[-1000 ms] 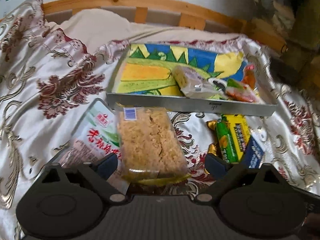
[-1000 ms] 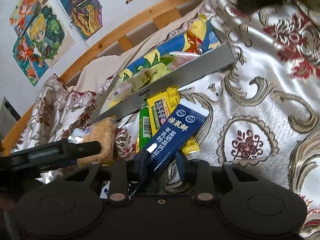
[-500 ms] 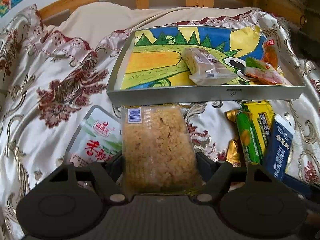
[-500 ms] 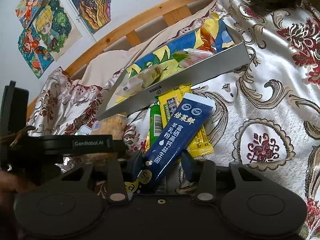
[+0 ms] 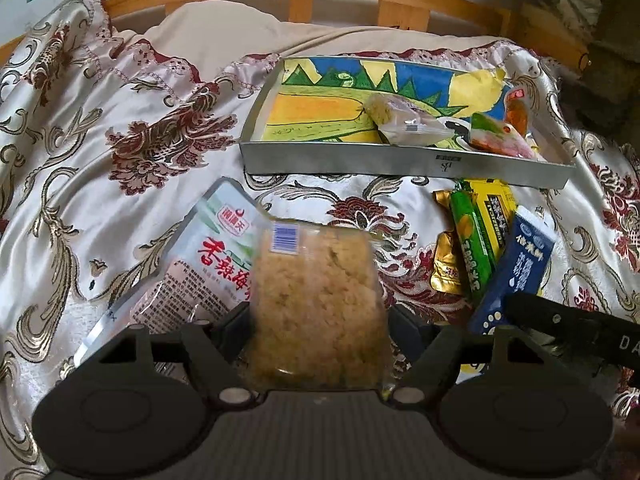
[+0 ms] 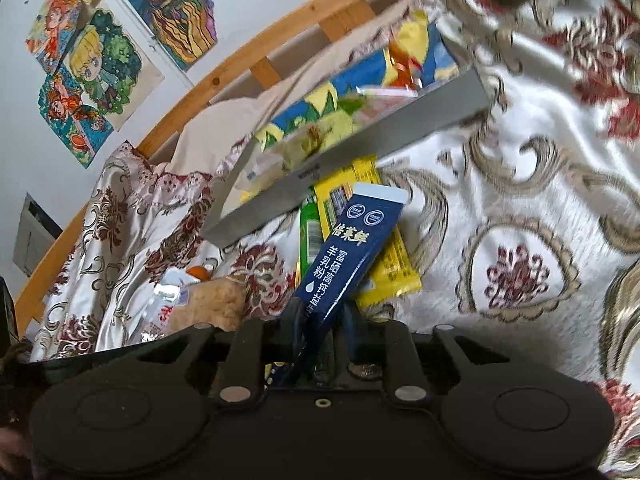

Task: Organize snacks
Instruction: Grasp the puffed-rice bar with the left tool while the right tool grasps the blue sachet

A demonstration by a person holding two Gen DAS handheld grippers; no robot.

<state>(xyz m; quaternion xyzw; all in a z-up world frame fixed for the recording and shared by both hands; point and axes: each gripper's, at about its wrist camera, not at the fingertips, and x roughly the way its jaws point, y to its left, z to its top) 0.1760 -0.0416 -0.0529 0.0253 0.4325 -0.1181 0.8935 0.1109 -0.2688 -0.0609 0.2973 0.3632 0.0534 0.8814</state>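
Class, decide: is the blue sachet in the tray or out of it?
Out. The blue sachet lies on the bedspread before the tray's wall, atop the yellow packet.

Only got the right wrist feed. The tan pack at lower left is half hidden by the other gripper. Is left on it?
Observer: Yes. The left gripper has the clear crumbly-snack pack between its pads, touching both sides. Its jaws are opening slightly.
Operator: Anything under that pack?
Observer: Its left edge overlaps a white pouch with red lettering lying on the bedspread.
Operator: Room in the tray?
Observer: The tray holds a clear-wrapped pack, a green-pink pack and an orange pack, all in its right half. The left half shows only the painted floor.
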